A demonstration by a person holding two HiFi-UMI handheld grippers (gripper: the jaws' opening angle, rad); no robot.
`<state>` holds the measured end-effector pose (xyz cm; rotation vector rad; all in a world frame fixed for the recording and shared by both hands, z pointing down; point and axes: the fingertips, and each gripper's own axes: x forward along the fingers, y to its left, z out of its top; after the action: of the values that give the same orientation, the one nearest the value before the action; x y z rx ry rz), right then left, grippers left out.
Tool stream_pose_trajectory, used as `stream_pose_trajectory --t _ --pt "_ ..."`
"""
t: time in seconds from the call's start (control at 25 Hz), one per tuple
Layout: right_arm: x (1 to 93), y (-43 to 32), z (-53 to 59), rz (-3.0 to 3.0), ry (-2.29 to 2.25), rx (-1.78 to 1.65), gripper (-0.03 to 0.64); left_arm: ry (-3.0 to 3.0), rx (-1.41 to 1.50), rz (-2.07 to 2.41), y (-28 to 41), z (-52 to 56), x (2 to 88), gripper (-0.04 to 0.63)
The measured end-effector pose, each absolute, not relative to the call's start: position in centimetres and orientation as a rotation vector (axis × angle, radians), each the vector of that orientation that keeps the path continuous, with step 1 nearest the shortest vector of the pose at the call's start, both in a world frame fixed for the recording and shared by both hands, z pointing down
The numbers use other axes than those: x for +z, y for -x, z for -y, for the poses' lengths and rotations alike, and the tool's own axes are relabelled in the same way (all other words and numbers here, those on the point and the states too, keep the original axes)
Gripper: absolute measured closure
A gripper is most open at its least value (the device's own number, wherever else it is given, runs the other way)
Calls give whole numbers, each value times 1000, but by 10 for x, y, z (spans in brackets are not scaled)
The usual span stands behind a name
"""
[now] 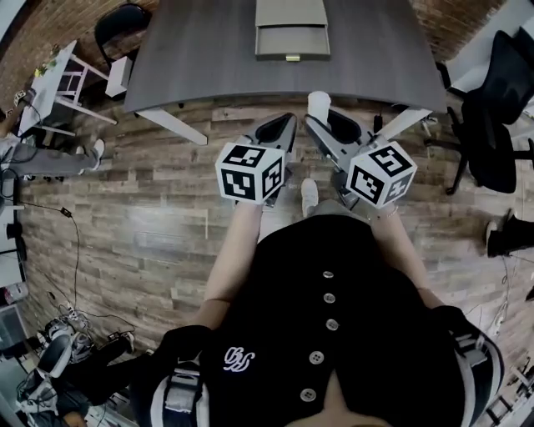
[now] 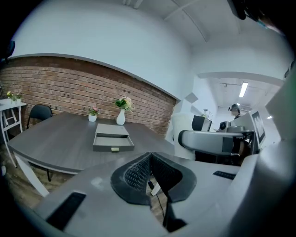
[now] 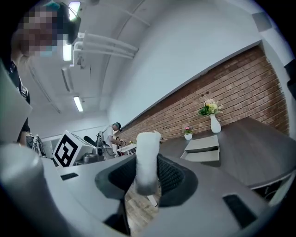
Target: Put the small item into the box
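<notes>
The person stands on the wood floor (image 1: 150,217) at the near edge of the dark grey bench (image 1: 209,58), with both grippers held out side by side above the floor, just short of the bench edge.

The right gripper (image 3: 147,159) has its fingers pinching a small white roll (image 3: 148,139). The roll stands upright between them, its top sticking out above the fingertips and its lower end hanging a little below the pads. In the head view the roll's round top shows right at the near edge of the bench.

The left gripper (image 2: 150,156) has its fingers pressed together with nothing between them. It sits just to the left of the right gripper, and the two marker cubes are close together.

The box (image 1: 290,15) lies on the bench, well apart from both grippers, toward the far side and roughly in line with them. It is grey and low, with a shallow open tray facing the near side.

Beyond the box, by the brick wall (image 2: 55,88), stand a white vase (image 2: 120,118) with flowers and, to its left, a small white pot (image 2: 92,117) with a pink flower. Black office chairs (image 1: 492,125) stand off the right end of the bench.
</notes>
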<state>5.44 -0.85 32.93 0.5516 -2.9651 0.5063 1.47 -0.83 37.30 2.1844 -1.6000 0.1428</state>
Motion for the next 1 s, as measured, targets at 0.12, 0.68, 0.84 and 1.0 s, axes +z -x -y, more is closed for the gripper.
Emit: stream_pose_trajectory --t 0.12,0.68,0.84,1.0 --pt "327 -40 56 2965 -535 521 483 -2171 107 1649 2 57 363 581" --pt "352 -5 145 2890 -444 571 483 -2001 9 1709 44 137 384 581" --pt "364 -8 165 2856 -479 570 483 -2009 8 1672 45 153 392 581" --pt "371 9 191 2819 -455 574 483 -2017 24 1623 57 181 398 581"
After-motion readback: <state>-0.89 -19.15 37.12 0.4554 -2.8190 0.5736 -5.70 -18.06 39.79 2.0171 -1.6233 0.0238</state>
